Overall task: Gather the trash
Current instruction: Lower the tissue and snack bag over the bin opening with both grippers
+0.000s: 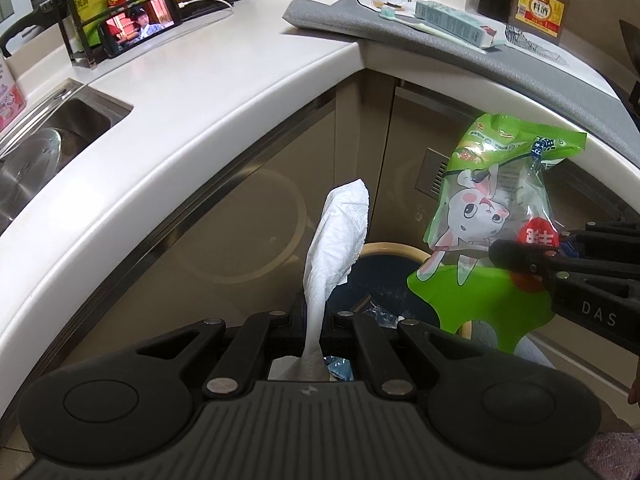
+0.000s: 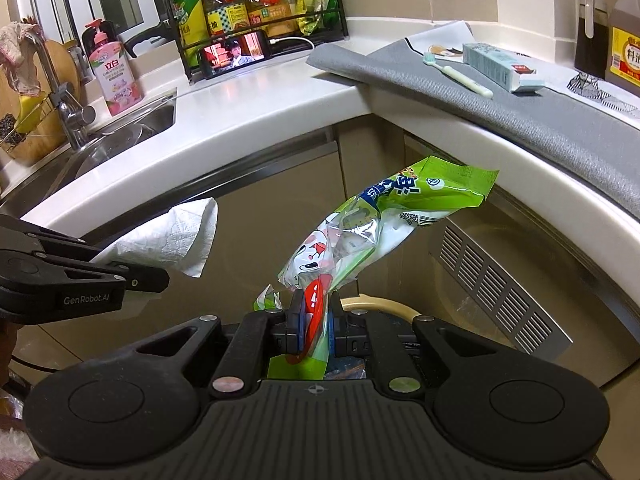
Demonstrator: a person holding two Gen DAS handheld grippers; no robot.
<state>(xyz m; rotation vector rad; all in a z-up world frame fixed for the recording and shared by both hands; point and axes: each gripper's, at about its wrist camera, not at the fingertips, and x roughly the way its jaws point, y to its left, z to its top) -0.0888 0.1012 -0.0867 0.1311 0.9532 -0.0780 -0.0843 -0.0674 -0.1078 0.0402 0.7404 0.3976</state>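
Left gripper [image 1: 314, 320] jaws clamped on paper towel [image 1: 340, 236]; right gripper [image 2: 316, 324] jaws clamped on green snack wrapper [image 2: 384, 220]. Both over bin [image 1: 390, 250] below worktop [image 1: 200, 100]. Centre each over opening before release.

The left gripper [image 1: 314, 320] points down at a slant. Its two jaws are pressed tight together on a white paper towel [image 1: 336, 236]. The right gripper [image 2: 316, 328] points down at a slant too. Its jaws squeeze a green snack bag [image 2: 360, 236]. The two grippers are side by side, near each other.
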